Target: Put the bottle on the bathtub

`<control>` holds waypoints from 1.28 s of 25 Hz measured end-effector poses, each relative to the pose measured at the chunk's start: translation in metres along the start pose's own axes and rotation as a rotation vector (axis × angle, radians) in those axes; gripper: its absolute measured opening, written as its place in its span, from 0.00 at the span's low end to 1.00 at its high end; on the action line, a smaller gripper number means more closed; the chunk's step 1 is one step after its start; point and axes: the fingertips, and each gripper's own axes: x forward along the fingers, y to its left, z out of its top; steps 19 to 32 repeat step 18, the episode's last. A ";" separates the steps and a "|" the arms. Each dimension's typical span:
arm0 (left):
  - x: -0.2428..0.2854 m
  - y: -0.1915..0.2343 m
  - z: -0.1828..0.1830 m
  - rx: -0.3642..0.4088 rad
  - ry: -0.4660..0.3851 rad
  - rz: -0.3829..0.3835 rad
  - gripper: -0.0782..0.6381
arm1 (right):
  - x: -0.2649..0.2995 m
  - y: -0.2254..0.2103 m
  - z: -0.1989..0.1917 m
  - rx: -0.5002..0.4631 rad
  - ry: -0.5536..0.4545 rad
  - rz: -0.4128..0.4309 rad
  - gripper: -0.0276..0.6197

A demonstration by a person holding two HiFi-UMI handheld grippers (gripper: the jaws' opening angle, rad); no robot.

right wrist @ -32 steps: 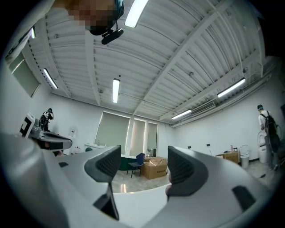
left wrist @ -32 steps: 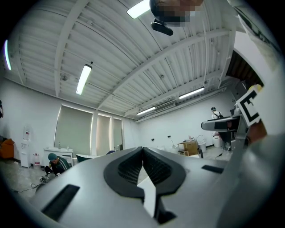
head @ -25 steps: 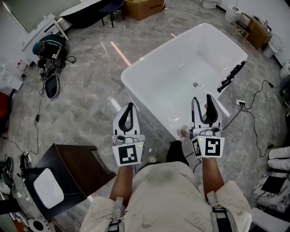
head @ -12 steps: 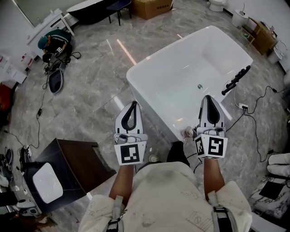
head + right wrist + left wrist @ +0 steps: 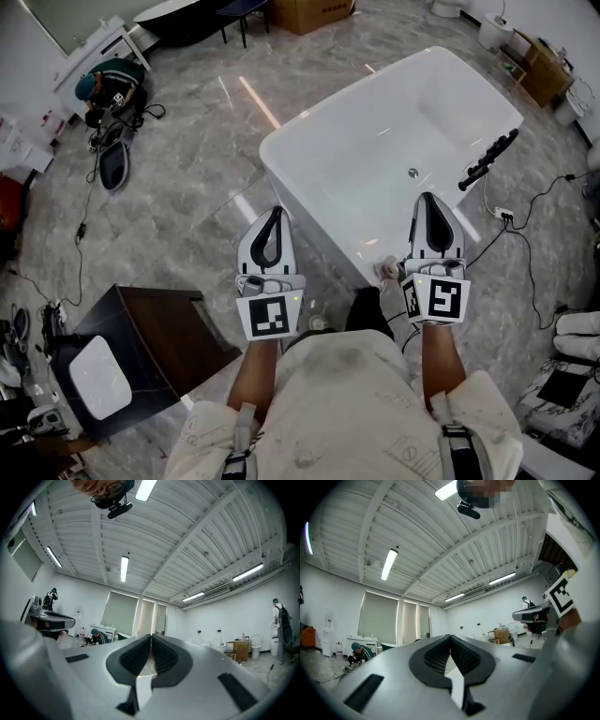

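The white bathtub [image 5: 281,142] stands on the grey floor ahead of me, with a black tap [image 5: 486,159] on its right rim. A small pale pinkish thing [image 5: 382,271], possibly the bottle, sits at the tub's near corner, just left of my right gripper. My left gripper [image 5: 273,214] is held over the floor left of the tub, shut and empty. My right gripper [image 5: 429,199] hangs over the tub's near right edge, also shut and empty. In the left gripper view the left gripper [image 5: 450,636] aims at the room and ceiling, as does the right gripper [image 5: 151,635] in its view.
A dark brown cabinet [image 5: 159,330] with a white basin [image 5: 98,382] stands at my lower left. Cables [image 5: 532,262] run over the floor right of the tub. A person [image 5: 111,86] crouches at the far left. Cardboard boxes [image 5: 309,11] stand at the back.
The right gripper's jaws, apart a second ago, have come together. Both grippers have stayed in about the same place; the head view has shifted slightly.
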 end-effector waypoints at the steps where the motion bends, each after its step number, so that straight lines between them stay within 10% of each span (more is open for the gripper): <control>1: 0.001 0.000 -0.001 -0.001 0.003 0.000 0.11 | 0.000 -0.001 -0.001 0.002 0.003 -0.001 0.04; 32: -0.001 -0.008 -0.006 -0.016 0.017 -0.005 0.11 | -0.006 -0.008 -0.010 0.010 0.031 -0.021 0.04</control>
